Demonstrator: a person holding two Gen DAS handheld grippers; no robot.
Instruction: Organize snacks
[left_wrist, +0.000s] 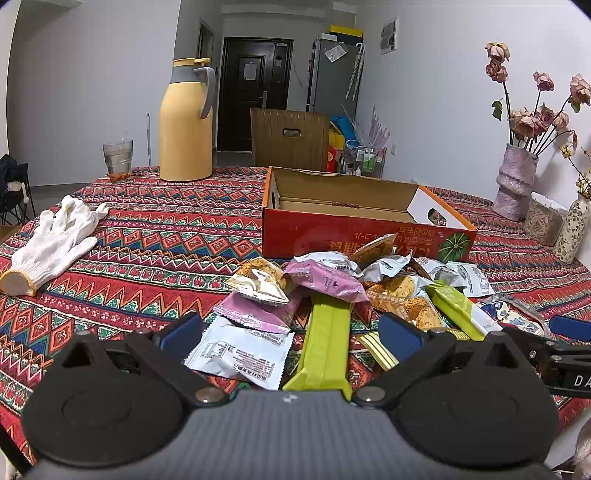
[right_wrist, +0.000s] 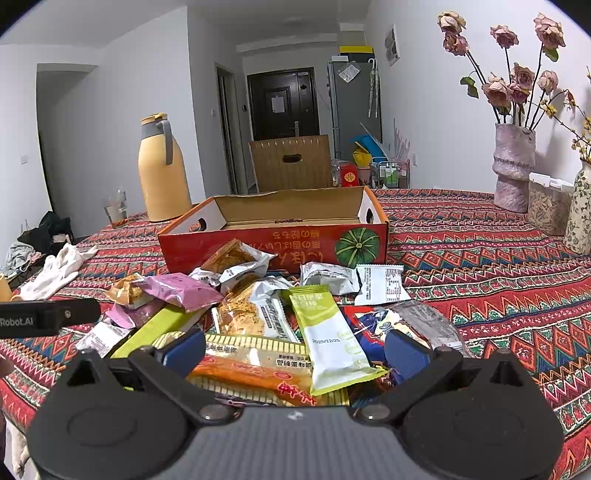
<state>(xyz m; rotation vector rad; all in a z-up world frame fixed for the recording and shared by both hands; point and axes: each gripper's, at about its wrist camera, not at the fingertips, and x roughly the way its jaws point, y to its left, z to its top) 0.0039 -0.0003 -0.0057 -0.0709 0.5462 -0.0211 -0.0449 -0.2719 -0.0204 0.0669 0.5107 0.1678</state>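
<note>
A pile of wrapped snacks lies on the patterned tablecloth in front of an open, empty red cardboard box (left_wrist: 354, 230) (right_wrist: 258, 242). My left gripper (left_wrist: 291, 334) hangs open low over the pile's left side, with a long green packet (left_wrist: 327, 347) and a white packet (left_wrist: 240, 354) between its blue pads. Pink packets (left_wrist: 325, 282) lie just beyond. My right gripper (right_wrist: 295, 352) is open over the pile's right side, above an orange packet (right_wrist: 255, 373) and a pale green sachet (right_wrist: 328, 332). Neither gripper holds anything.
A yellow thermos (left_wrist: 186, 122) and a glass (left_wrist: 118, 157) stand at the far left. White gloves (left_wrist: 55, 240) lie on the left. Vases with dried flowers (right_wrist: 513, 166) and a jar (right_wrist: 546, 210) line the right edge. A chair (left_wrist: 290, 138) stands behind the table.
</note>
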